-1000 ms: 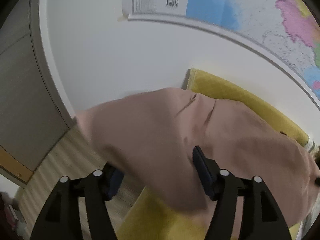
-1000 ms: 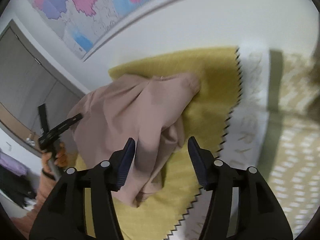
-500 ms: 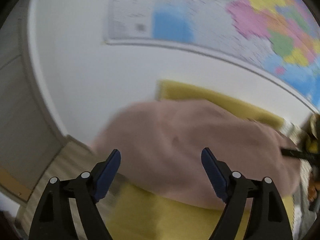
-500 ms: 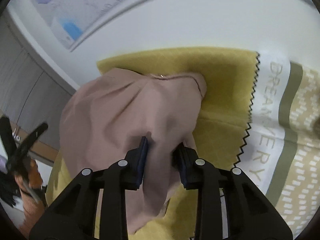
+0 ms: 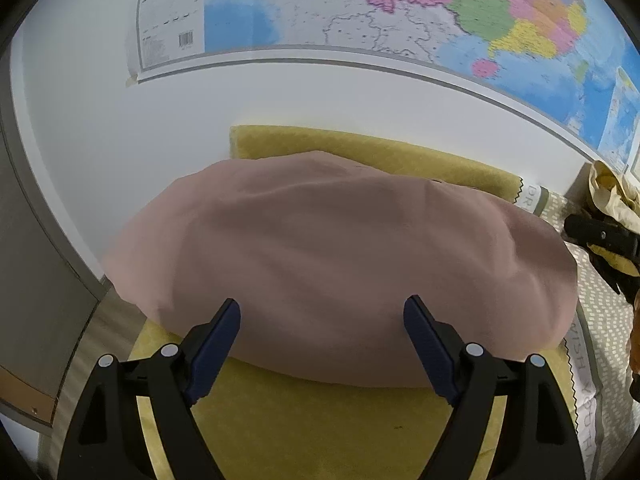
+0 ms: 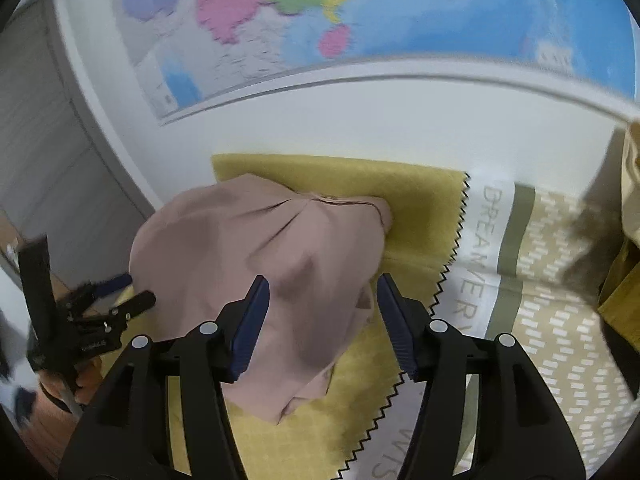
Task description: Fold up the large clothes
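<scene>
Right wrist view: pink garment (image 6: 276, 264) lies bunched on the yellow blanket (image 6: 420, 200), looks soft, light and limp; both the right gripper (image 6: 320, 320) and left gripper (image 5: 322, 340) gape wide, empty; best pinched at its near hem.

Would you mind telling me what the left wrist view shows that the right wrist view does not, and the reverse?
Only the left wrist view shows the map's barcode and the pink garment's smooth broad side. Only the right wrist view shows the garment's gathered pleats, the full zigzag edge of the yellow cover and the open left gripper. Both show the garment on the yellow cover, the wall map and open jaws.
</scene>
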The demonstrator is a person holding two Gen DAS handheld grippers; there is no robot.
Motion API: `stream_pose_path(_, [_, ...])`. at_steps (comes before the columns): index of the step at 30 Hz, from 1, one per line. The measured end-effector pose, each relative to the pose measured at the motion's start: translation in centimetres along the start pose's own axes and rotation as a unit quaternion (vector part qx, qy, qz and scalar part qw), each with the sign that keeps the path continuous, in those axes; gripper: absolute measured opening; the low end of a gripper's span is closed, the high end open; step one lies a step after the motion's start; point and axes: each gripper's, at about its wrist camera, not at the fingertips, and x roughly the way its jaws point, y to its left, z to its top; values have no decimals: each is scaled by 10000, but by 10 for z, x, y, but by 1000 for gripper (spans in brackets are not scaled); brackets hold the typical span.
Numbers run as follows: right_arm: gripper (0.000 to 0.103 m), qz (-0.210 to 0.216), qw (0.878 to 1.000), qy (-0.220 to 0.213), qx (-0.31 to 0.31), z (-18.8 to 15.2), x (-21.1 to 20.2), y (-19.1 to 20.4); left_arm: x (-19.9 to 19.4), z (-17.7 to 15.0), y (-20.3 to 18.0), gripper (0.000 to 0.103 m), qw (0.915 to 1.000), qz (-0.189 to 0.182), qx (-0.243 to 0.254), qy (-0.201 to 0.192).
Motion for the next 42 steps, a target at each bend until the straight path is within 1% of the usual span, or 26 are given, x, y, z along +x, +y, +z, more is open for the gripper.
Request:
stream_pose_path(2, [55, 114, 9997, 62, -200, -2, 3, 11, -3, -1, -5, 84, 10000, 55, 39, -43])
stream_pose_path(3, [55, 99, 9995, 83, -290, -4, 5, 15, -4, -2, -6, 85, 9999, 72, 44, -56])
stream_pose_path(5, [53, 113, 9984, 202, -513, -7, 16, 26, -5, -3, -9, 85, 9999, 81, 58, -65])
stream_pose_path(7, [53, 155, 9976, 343, -589, -12, 29, 32, -4, -4, -11, 86, 10000, 68, 42, -44])
stream_pose_path(9, [51, 108, 9970, 469, -600, -16, 43, 32, -2, -5, -12, 87, 10000, 17, 20, -14])
stream_pose_path(11, [51, 66, 9965, 619, -561, -20, 57, 30, 1, -5, -12, 90, 10000, 51, -29, 22])
stream_pose_path(13, [51, 122, 9962, 724, -468, -22, 68, 27, 6, -5, -12, 91, 9999, 69, -54, 81])
stream_pose_path(17, [52, 217, 9959, 809, -331, -20, 73, 24, 16, -5, -7, 96, 9995, 130, -186, 215])
stream_pose_path(19, [56, 256, 9964, 755, -294, -21, 64, 26, 13, -5, -8, 96, 9995, 162, -190, 201])
stream_pose_path(21, [65, 221, 9972, 618, -351, -22, 53, 30, 7, -6, -12, 96, 9995, 242, -149, 168])
stream_pose_path(23, [72, 201, 9980, 419, -428, -25, 37, 37, -2, -8, -18, 96, 9995, 261, -107, 115])
stream_pose_path(27, [87, 172, 9981, 200, -565, -33, 19, 49, -15, -13, -25, 96, 9992, 298, -247, 96])
stream_pose_path(29, [90, 86, 9975, 115, -687, -39, 13, 56, -21, -16, -28, 96, 9989, 336, -299, 94])
stream_pose_path(31, [94, 21, 9971, 30, -764, -45, 5, 63, -27, -19, -31, 96, 9988, 293, -381, 84])
stream_pose_path(32, [97, 12, 9969, -9, -791, -47, 2, 65, -31, -22, -32, 96, 9987, 300, -407, 38])
stream_pose_path(34, [97, -40, 9963, -68, -851, -51, -3, 68, -38, -26, -36, 96, 9985, 391, -386, -44])
stream_pose_path(38, [97, -95, 9961, -151, -865, -61, -16, 70, -54, -33, -41, 96, 9978, 441, -453, -179])
stream_pose_path(42, [97, -159, 9955, -280, -887, -70, -29, 72, -68, -40, -50, 96, 9971, 579, -385, -320])
